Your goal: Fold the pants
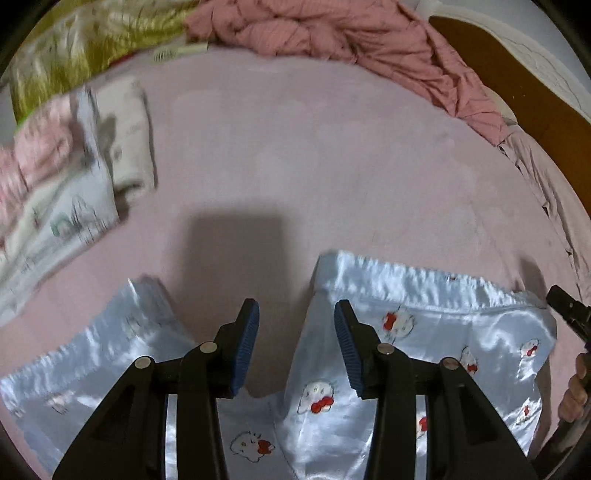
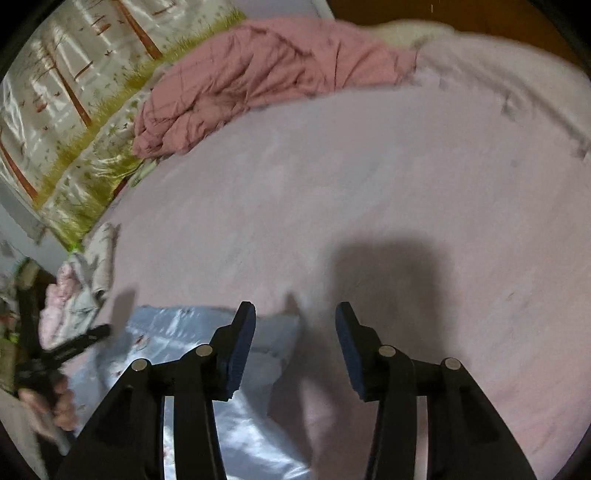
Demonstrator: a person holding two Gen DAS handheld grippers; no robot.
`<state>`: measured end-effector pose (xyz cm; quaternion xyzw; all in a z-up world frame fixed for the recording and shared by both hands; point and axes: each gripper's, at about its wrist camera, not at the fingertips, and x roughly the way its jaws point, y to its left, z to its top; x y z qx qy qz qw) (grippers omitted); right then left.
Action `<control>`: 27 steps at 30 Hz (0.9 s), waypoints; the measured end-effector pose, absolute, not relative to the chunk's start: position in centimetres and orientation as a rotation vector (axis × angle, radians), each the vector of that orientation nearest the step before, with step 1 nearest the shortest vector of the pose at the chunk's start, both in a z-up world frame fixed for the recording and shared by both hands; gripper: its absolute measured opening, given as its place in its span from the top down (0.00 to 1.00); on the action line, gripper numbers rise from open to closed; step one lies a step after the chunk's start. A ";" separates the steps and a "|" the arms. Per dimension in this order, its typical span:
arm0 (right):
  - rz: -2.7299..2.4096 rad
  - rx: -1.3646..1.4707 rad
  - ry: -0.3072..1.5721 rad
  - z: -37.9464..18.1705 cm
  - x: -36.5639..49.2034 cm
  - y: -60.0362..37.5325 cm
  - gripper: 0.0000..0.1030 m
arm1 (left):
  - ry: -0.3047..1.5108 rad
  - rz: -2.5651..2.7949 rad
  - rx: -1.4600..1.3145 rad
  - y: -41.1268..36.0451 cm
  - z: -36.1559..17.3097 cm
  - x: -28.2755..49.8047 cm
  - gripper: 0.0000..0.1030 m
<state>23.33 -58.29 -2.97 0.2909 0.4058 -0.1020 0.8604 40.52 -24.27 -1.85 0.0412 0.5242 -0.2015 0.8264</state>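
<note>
Pants (image 1: 424,354) of pale blue satin, printed with small white cartoon kitten faces wearing red bows, lie spread on the pink bed sheet (image 1: 295,166) just under and ahead of both grippers. In the left wrist view the left gripper (image 1: 296,343) hovers over the crotch, where the two legs split: one leg runs off to the left and the other, wider part with a gathered hem or waistband edge runs to the right, so the garment's long axis lies roughly crosswise to the fingers. Its jaws stand apart with nothing between the blue pads (image 1: 247,347).

The right gripper (image 2: 295,345) also stands wide apart and empty; in its own view the satin lies mostly under its left finger and off to the left, while bare sheet lies under the right finger. So the cloth's right edge is the part nearest this gripper, and the left gripper sits more squarely over the garment. My judgement is that the coming move turns on each gripper reaching the fabric edge on its own side.

The satin looks slippery and lightly rumpled, with bright highlights along the creases. A crumpled pink quilt (image 1: 332,33) lies well apart at the far side, and a stack of folded clothes (image 1: 74,173) lies to the left.
</note>
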 end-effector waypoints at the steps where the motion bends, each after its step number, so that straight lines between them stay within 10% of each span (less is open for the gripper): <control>1: -0.207 0.615 0.855 -3.1 23.3 -57.9 0.55 | 1.119 -0.429 0.088 -24.0 -2.2 40.2 0.60; 7: -0.171 0.557 0.879 -3.8 22.9 -55.4 0.54 | 1.142 -0.497 0.180 -24.1 -3.8 38.0 0.61; 10: -0.165 0.545 0.904 -4.8 23.3 -54.9 0.73 | 1.120 -0.529 0.205 -24.2 -3.4 37.0 0.97; 12: -0.154 0.559 0.922 -5.4 23.2 -54.8 0.93 | 1.110 -0.544 0.205 -23.9 -3.1 36.4 0.97; 27: -0.091 0.405 0.913 -7.2 16.1 -50.7 0.91 | 1.147 -0.508 0.384 -22.6 -3.7 32.7 0.88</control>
